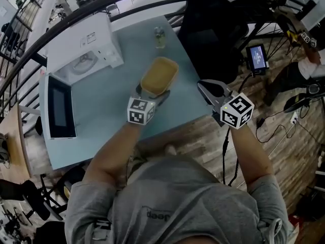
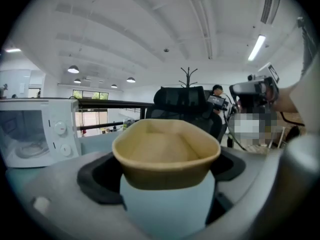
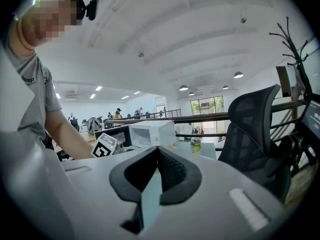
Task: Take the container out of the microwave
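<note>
While my left gripper (image 1: 151,94) is clamping the container (image 1: 159,75), I am holding it level over the table (image 1: 101,100), right gripper (image 1: 205,87) closed, empty.

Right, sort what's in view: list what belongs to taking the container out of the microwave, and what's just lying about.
Job in hand:
container, held between the left gripper's jaws; microwave, door open.

Lying about:
small bottle at the table's far edge; office chair; right gripper idle, jaws together on nothing.
</note>
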The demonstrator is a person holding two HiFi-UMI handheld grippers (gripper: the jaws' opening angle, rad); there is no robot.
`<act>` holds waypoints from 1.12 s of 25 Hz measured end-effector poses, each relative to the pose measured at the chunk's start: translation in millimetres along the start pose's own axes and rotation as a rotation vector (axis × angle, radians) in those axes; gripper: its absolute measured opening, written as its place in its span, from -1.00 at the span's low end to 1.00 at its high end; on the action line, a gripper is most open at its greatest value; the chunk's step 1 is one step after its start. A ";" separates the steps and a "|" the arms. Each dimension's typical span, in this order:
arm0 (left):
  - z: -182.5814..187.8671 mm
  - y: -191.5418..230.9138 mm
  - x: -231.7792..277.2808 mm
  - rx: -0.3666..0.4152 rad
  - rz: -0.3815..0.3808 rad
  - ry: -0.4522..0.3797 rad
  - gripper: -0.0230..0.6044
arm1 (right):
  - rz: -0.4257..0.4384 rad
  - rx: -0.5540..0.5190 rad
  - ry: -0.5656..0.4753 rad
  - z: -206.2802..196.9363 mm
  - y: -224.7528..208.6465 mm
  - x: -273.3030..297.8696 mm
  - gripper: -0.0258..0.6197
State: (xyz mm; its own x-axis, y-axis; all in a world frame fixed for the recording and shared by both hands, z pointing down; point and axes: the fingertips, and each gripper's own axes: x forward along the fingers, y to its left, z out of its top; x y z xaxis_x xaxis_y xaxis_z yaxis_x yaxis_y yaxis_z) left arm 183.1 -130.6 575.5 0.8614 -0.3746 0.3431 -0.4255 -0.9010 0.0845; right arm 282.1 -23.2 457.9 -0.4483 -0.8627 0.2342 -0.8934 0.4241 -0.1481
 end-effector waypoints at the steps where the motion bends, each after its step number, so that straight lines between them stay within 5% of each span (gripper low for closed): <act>1: -6.9 -1.3 6.8 0.002 -0.001 0.011 0.74 | -0.002 0.004 0.003 -3.4 -2.3 -2.3 -0.91; 28: -136.3 -25.3 98.6 0.042 0.005 0.268 0.74 | -0.074 0.106 0.030 -80.1 -29.9 -41.4 -0.90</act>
State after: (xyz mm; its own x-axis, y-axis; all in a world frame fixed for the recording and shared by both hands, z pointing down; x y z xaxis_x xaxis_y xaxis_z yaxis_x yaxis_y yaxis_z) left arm 241.0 -114.9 734.7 0.7526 -0.3125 0.5796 -0.4128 -0.9097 0.0454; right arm 325.1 21.8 529.7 -0.3830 -0.8814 0.2765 -0.9169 0.3262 -0.2300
